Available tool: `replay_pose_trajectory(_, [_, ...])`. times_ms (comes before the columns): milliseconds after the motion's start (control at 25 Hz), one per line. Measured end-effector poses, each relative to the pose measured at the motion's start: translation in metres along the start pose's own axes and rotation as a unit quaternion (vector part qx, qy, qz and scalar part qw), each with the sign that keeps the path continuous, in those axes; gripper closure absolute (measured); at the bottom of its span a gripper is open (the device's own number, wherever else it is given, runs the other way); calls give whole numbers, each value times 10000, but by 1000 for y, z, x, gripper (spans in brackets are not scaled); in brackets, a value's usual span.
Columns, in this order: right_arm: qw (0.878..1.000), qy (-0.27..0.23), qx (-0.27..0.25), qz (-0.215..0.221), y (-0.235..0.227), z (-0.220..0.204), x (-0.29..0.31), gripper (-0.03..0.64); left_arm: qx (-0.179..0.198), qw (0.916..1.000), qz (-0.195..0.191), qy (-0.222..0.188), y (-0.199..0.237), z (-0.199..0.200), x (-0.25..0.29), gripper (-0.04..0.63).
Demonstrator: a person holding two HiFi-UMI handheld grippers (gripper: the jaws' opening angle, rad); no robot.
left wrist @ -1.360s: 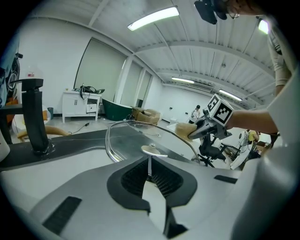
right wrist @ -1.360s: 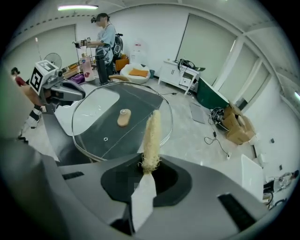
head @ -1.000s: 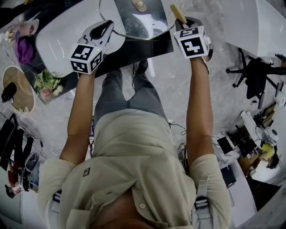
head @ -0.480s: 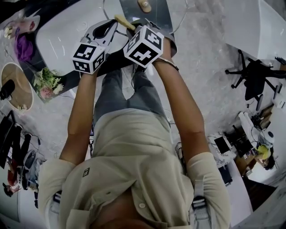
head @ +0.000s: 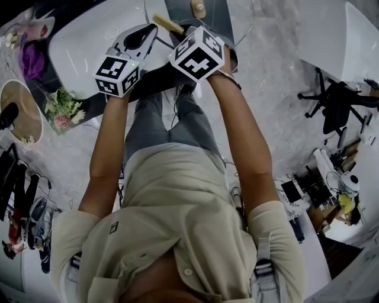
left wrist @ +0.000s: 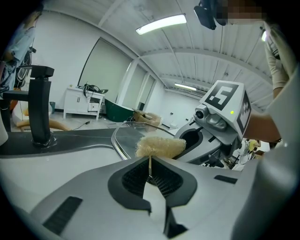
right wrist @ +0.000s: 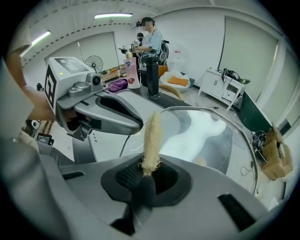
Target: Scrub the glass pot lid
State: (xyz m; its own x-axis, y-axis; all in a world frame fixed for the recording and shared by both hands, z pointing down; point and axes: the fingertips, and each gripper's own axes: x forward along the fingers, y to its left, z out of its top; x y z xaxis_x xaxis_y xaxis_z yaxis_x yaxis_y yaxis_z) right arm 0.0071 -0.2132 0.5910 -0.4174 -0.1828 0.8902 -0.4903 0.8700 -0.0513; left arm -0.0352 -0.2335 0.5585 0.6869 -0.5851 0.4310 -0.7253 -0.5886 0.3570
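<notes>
The glass pot lid (head: 204, 23), with a wooden knob (head: 198, 10), is held tilted over the dark counter. My left gripper (head: 145, 32) is shut on the lid's left rim (left wrist: 117, 140). Beside it, my right gripper (head: 180, 32) is shut on a pale loofah scrubber (head: 169, 23). The scrubber (right wrist: 151, 136) stands up from the right jaws, next to the lid's glass (right wrist: 211, 136) and close to the left gripper's body (right wrist: 103, 112). From the left gripper view the scrubber (left wrist: 159, 146) shows just past the jaws. Whether it touches the glass I cannot tell.
A black faucet (left wrist: 40, 108) stands at the left on the white counter (head: 83, 44). Flowers (head: 59, 109) and a round wooden tray (head: 21, 115) lie at the left. An office chair (head: 340, 100) is on the floor at right. People (right wrist: 150, 40) stand in the background.
My right gripper has swung left with the scrubber, from the lid's right side to right beside the left gripper. The left gripper has kept its hold on the rim.
</notes>
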Motion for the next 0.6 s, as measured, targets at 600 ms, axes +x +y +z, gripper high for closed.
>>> replay_pose_trajectory(600, [9730,612,859,-2055,-190,-103,-82,568,66,9999,-85,-27,-7,3,5,578])
